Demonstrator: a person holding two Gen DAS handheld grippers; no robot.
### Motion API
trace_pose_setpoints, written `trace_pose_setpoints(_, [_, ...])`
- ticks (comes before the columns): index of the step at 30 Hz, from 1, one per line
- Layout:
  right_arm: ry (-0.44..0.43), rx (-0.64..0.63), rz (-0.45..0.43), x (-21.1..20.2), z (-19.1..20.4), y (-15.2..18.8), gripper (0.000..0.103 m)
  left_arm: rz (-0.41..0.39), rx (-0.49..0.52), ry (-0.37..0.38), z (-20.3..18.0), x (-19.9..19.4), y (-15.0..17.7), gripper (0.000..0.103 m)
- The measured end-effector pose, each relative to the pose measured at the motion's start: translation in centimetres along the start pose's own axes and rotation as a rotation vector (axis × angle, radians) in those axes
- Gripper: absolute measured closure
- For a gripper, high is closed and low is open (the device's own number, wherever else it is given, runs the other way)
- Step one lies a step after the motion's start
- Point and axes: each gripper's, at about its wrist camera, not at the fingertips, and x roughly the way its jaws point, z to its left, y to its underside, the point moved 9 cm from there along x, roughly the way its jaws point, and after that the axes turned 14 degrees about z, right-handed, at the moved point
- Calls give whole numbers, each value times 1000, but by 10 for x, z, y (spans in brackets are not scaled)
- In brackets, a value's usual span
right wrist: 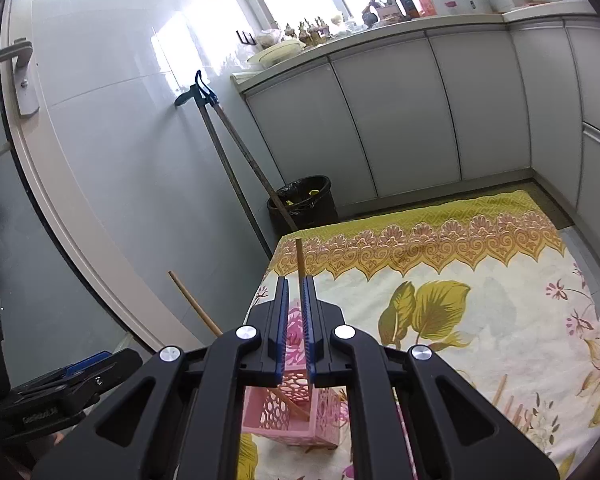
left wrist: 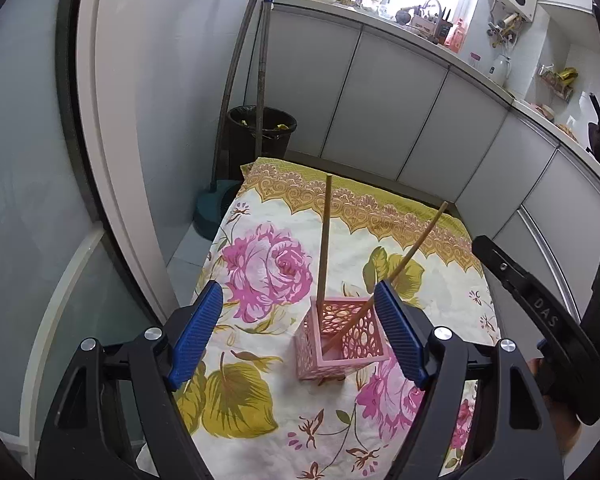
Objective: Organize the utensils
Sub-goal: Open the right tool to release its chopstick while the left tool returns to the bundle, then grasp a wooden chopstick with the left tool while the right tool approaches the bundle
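Two wooden chopsticks stand in one pink openwork holder, which sits on the floral cloth just ahead of and between the spread fingers of the left hand-held gripper. That gripper is wide open and holds nothing. One chopstick rises nearly upright from the holder's far corner; the second chopstick leans away to the right, passing close by the right finger. The right hand-held gripper hangs directly over the same holder, its two blue pads nearly together with a thin stick running up through the narrow gap; whether the pads actually pinch it cannot be told. A further stick slants off to its left. To its lower right, pale sticks lie on the cloth, blurred and too faint to count. The letters "DAS" read on the right tool's black body in the left wrist view; lettering on the other tool is illegible.
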Motion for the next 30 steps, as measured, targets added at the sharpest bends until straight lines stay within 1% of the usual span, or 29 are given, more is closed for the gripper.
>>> trace_pose_setpoints(2, [9, 26, 2, -22, -14, 7, 94, -7, 19, 9, -7, -4, 2, 28])
trace_pose_setpoints(4, [33, 53, -6, -47, -31, 15, 81, -10, 52, 24, -21, -7, 7, 28])
trace_pose_setpoints(5, [53, 70, -13, -61, -40, 19, 68, -9, 75, 34, -29, -8, 10, 28])
trace_pose_setpoints(6, [75, 87, -13, -72, -50, 24, 60, -7, 94, 41, -38, -8, 13, 28])
trace_pose_setpoints(9, [112, 157, 8, -97, -82, 42, 60, 11, 170, 73, -70, -7, 28, 28])
trace_pose_setpoints(12, [118, 249, 58, -104, -111, 65, 60, 54, 244, 105, -101, 5, 46, 28])
trace_pose_setpoints(14, [133, 313, 104, -100, -130, 81, 60, 100, 281, 119, -118, 19, 59, 28])
trace_pose_setpoints(15, [143, 341, 134, -97, -139, 89, 58, 129, 299, 128, -127, 28, 67, 28])
trace_pose_setpoints(19, [140, 435, 213, -91, -170, 113, 57, 228, 363, 144, -157, 65, 93, 30])
trace_pose_setpoints(21, [159, 458, 224, -93, -182, 119, 57, 279, 395, 138, -168, 85, 105, 33])
trace_pose_setpoints(24, [189, 487, 245, -95, -197, 126, 56, 339, 416, 144, -181, 109, 118, 34])
trace_pose_setpoints(28, [240, 504, 258, -99, -215, 132, 54, 374, 423, 135, -191, 142, 119, 34])
trace_pose_setpoints(30, [235, 498, 274, -98, -216, 134, 54, 392, 429, 108, -194, 160, 119, 39])
